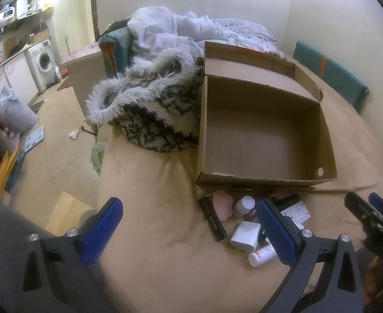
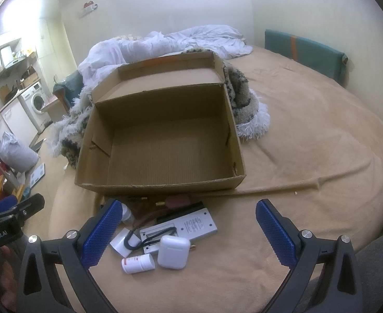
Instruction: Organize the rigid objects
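Note:
An open, empty cardboard box (image 1: 264, 135) (image 2: 162, 140) sits on the tan bed cover. Small rigid items lie in front of it: a white earbud case (image 2: 172, 252), a white tube with red print (image 2: 138, 261) (image 1: 261, 255), a grey power bank with a black cable (image 2: 183, 228), a white charger block (image 1: 244, 235), a black bar (image 1: 213, 217), a pink item (image 1: 222, 206) and a small white-capped bottle (image 1: 244, 204). My left gripper (image 1: 188, 230) is open above the cover, left of the pile. My right gripper (image 2: 188, 230) is open above the pile. Both are empty.
A furry patterned blanket (image 1: 149, 109) and white bedding (image 2: 170, 41) lie behind and beside the box. A teal cushion (image 2: 306, 52) leans on the wall. The bed edge drops to the floor at left (image 1: 61, 156), with a washing machine (image 1: 41, 61) beyond.

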